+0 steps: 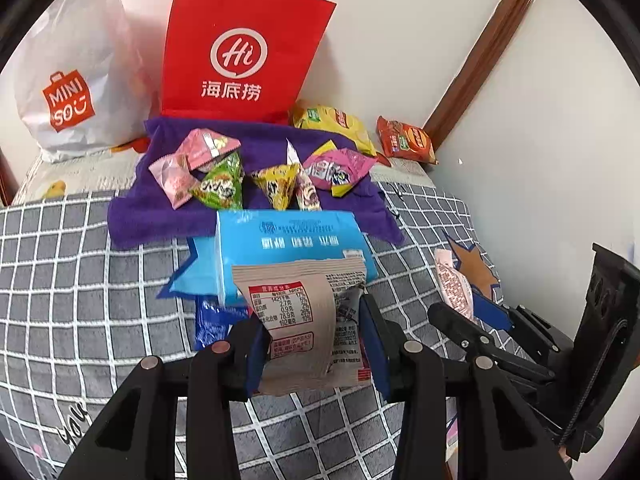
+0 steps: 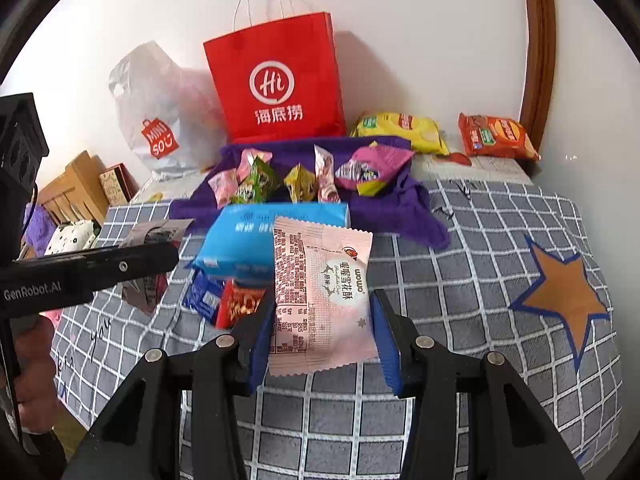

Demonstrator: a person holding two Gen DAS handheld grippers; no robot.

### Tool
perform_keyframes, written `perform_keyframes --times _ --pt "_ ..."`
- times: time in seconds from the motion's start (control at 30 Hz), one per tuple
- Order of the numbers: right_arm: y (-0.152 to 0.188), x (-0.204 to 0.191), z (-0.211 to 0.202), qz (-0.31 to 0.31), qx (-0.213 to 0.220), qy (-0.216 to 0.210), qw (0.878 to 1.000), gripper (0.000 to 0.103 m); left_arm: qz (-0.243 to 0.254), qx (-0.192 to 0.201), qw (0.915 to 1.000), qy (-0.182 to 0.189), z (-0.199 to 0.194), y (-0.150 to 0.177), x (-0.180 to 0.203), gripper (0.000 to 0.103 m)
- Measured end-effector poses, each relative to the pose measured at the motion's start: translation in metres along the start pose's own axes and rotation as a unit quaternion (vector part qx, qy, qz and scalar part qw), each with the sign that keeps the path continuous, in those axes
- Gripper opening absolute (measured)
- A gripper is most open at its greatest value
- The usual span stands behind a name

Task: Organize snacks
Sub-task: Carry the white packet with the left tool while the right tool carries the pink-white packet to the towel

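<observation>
My left gripper [image 1: 314, 332] is shut on a grey-brown snack packet [image 1: 304, 320] and holds it above the checked bed cover; it also shows in the right wrist view [image 2: 154, 236]. My right gripper [image 2: 324, 332] is shut on a pink snack packet [image 2: 320, 296], which shows in the left wrist view [image 1: 454, 288] too. Ahead lies a light blue pack [image 1: 288, 236] with a dark blue packet [image 2: 204, 298] and a red packet [image 2: 240, 306] under its near edge. Several small snack bags [image 1: 224, 184] lie on a purple towel [image 1: 160, 220].
A red paper bag [image 1: 244, 52] and a white MINISO bag [image 1: 72, 80] stand against the wall. A yellow chip bag [image 2: 404, 128] and an orange chip bag [image 2: 496, 136] lie at the back right. A wooden rack [image 2: 68, 192] stands left of the bed.
</observation>
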State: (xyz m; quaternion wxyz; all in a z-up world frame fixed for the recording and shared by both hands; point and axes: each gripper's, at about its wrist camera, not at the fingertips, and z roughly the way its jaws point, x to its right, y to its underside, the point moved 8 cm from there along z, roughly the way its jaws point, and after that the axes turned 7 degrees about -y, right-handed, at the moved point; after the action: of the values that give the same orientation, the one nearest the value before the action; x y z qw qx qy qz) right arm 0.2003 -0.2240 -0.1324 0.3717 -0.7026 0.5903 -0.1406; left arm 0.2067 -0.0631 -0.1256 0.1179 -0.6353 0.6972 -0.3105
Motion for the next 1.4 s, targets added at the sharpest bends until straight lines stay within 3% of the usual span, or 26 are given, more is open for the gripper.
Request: perform_keyframes --times 0.6,0.93,1.4 --pt "-0.069 0.009 0.011 -0.009 0.021 0.014 1.0 0.045 0.007 0.026 0.9995 -0.016 0.002 -0.055 -0.001 0.041" --pt "-0.09 0.021 0.029 -0.004 0.017 0.007 1.0 0.045 0.004 0.023 0.9995 -0.02 0.018 -0.076 -0.002 0.041" --pt "-0.122 0.026 0.076 -0.01 0.005 -0.009 1.0 0.045 -0.019 0.025 0.9985 -0.045 0.042 -0.119 -0.044 0.041"
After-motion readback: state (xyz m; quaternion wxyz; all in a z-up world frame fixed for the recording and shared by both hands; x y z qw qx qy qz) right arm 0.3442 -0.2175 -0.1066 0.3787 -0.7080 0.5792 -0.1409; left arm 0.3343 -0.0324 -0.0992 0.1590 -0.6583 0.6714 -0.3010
